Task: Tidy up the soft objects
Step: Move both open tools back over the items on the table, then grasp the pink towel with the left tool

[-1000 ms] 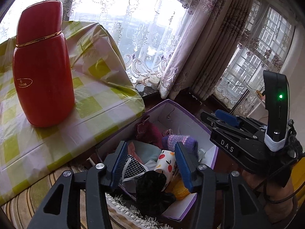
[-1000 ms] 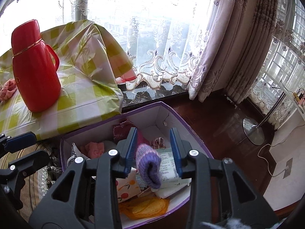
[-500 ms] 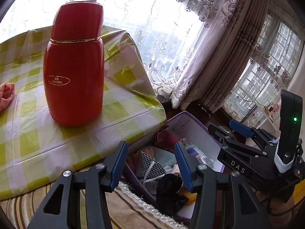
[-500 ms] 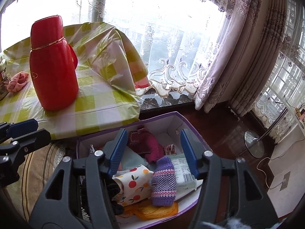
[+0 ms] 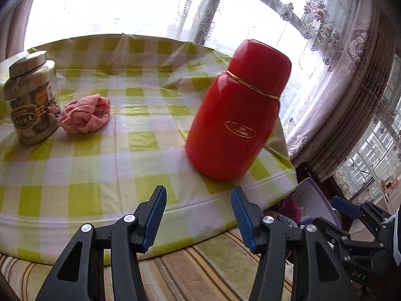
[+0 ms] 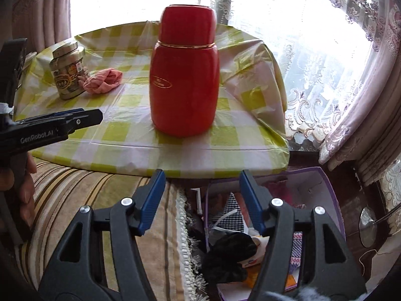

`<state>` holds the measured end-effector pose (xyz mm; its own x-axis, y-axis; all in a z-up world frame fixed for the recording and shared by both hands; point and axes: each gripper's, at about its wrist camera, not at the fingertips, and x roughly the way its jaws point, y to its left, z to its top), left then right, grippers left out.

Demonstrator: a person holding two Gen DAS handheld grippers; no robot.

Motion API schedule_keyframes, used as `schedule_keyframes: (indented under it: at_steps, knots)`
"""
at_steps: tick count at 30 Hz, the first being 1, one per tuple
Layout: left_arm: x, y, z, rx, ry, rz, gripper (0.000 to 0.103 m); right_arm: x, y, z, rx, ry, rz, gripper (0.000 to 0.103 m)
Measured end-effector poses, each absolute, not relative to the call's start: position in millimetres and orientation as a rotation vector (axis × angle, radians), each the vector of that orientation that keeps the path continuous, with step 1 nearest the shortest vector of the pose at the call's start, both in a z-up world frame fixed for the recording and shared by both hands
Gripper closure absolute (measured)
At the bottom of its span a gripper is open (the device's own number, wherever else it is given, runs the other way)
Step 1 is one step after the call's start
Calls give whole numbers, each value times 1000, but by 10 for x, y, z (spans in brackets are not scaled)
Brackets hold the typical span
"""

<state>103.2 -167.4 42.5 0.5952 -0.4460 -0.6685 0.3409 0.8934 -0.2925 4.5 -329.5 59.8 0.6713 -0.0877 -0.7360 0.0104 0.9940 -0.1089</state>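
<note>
Bare checked tablecloth (image 5: 100,165) lies open ahead of the jaws; the red thermos (image 5: 235,123) blocks ahead-right, the jar (image 5: 31,100) far left.

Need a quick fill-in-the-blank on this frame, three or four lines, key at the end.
1. The pink cloth lies beside the ____ on the checked tablecloth.
2. The flask is coloured ____.
3. The purple box of soft things sits ____ the table edge.
4. Both grippers, left and right, hold ____.

Missing words: jar; red; below; nothing
</note>
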Motion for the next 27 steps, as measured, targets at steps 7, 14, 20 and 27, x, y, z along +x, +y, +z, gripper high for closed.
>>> schedule_keyframes:
  at_steps: [7,14,20,27]
  knots:
    - [1387,-998,414,-166,801,-302,47,324,-2801,619,-138,847,71,38]
    - [1823,-602,364,-201,804,-197,44,613,-2428,631,-166,847,152,34]
    - [2231,-559,372,-143,810,-163,37,857,-2269,662,-163,834,175,31]
    - [2778,-733,199,-63,851,-126,35,1124,-2171,661,-150,823,186,30]
